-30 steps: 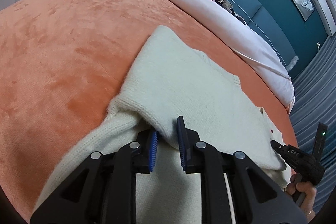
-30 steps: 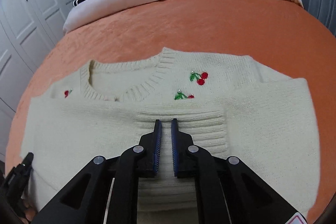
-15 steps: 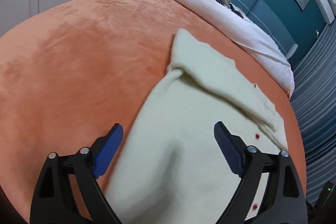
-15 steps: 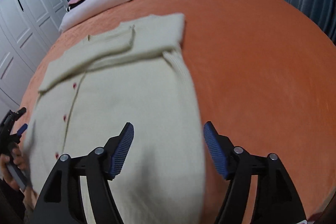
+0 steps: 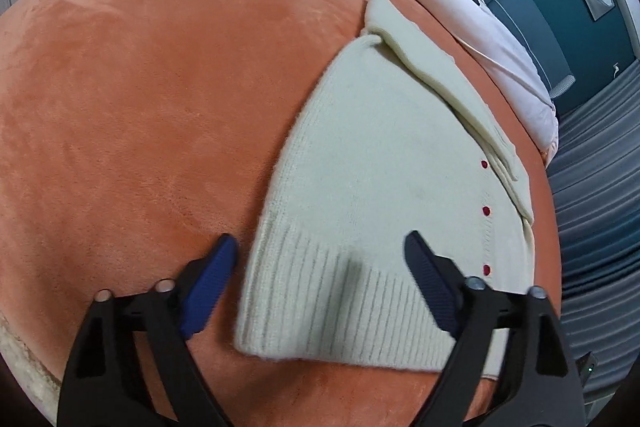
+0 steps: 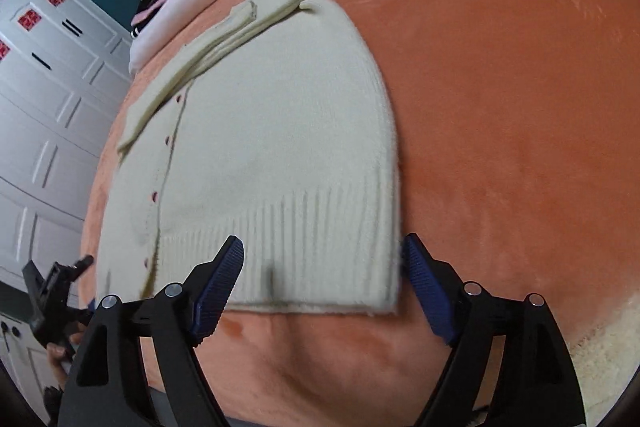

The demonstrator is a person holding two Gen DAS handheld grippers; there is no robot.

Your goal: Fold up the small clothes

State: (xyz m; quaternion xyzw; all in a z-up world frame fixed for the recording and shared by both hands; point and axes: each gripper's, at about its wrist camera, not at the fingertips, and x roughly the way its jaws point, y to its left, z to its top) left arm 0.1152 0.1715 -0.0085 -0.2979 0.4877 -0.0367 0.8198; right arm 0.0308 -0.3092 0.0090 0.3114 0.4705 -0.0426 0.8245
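Cream knit cardigan (image 5: 384,195) lies flat on the orange blanket (image 5: 140,87), sleeves folded across its upper part, red buttons in a line down the placket, ribbed hem (image 5: 340,307) toward the person. Long axis: in the left wrist view it runs from the hem at about 6 o'clock up to the collar end near 1 o'clock; in the right wrist view, from the hem at 6 o'clock toward 11 o'clock. Left gripper (image 5: 320,279): jaws spread and closing at this moment, pads not pressing on anything; they straddle the hem's corner on that side, one blue pad over bare blanket off the side edge, the other over the ribbing near the lowest button. Right gripper (image 6: 322,269): jaws apart, nothing pinched; one pad over the ribbing, the other just off the side edge, so this corner of the hem (image 6: 320,259) sits between them at 12 o'clock. The left gripper also shows at 8 o'clock in the right view, by the button-side corner. Judgement: each hand is nearest its own hem corner, so the likely move is to pinch both corners and carry the hem along the long axis toward the collar. Whether the pads touch the knit cannot be told.
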